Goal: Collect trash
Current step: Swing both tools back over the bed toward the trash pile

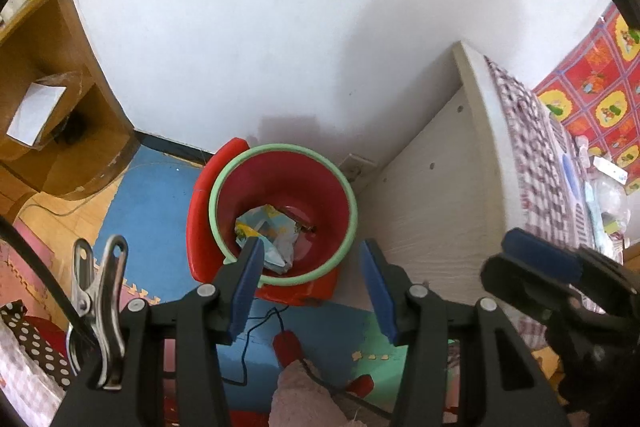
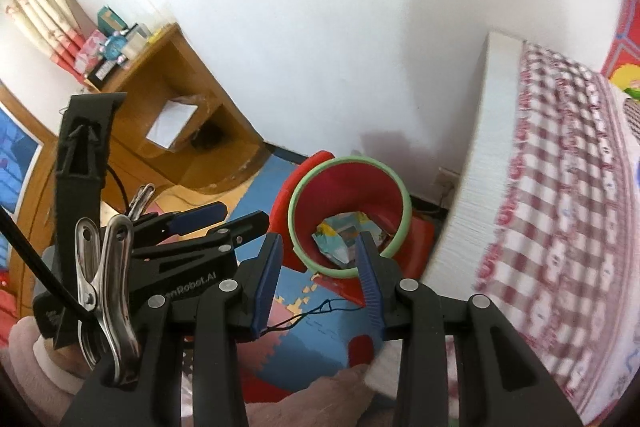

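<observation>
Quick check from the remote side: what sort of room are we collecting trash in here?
Most likely a bedroom in a home. A bed with a checked sheet stands against the wall, a wooden bedside shelf holds small clutter, and a red bin with paper trash sits on foam puzzle floor mats between them.

Bin [image 1: 338, 195]: glossy red plastic, green rim. Trash [image 1: 268, 235] inside: crumpled printed paper. Shelf [image 1: 60, 39]: matt wood. Floor mat [image 1: 160, 195]: matt foam. Clip [image 1: 102, 303]: shiny metal. Bed cover [image 2: 560, 207]: checked cloth.
</observation>
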Demonstrator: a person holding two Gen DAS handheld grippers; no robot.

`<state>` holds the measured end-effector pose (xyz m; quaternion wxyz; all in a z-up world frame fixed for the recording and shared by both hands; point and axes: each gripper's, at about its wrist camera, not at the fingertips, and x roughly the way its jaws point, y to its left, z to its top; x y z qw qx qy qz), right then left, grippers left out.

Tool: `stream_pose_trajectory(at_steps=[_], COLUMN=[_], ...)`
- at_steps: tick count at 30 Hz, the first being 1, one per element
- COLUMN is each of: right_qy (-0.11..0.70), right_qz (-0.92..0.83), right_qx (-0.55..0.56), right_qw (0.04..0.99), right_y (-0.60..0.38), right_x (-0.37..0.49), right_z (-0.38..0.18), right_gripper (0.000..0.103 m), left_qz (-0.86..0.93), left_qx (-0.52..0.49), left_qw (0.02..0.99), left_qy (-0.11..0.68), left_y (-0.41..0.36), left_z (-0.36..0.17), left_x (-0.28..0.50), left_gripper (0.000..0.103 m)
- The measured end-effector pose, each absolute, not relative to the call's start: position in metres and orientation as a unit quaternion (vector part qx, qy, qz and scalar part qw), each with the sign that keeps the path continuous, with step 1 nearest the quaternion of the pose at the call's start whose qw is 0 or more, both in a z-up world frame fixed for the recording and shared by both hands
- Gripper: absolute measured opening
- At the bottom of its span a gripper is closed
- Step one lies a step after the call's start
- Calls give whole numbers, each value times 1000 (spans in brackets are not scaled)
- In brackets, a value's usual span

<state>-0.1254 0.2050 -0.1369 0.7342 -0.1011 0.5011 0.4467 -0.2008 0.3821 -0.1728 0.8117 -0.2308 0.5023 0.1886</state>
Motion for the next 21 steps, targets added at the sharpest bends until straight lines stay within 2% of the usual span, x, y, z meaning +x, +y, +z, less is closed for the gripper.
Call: stream_pose_trajectory(at_steps=[21], right_qy=[450], right_qz=[403], right_qx=[-30], right_qw=[796], right_y=[28], right_x=[-139], right_z=[-73], right_gripper=[39], left_qz=[124], left_qx=[-158], left_qw=[846], left_qy=[494], left_y=[235], left_z=[-97], left_x=[-178], left_gripper=[53])
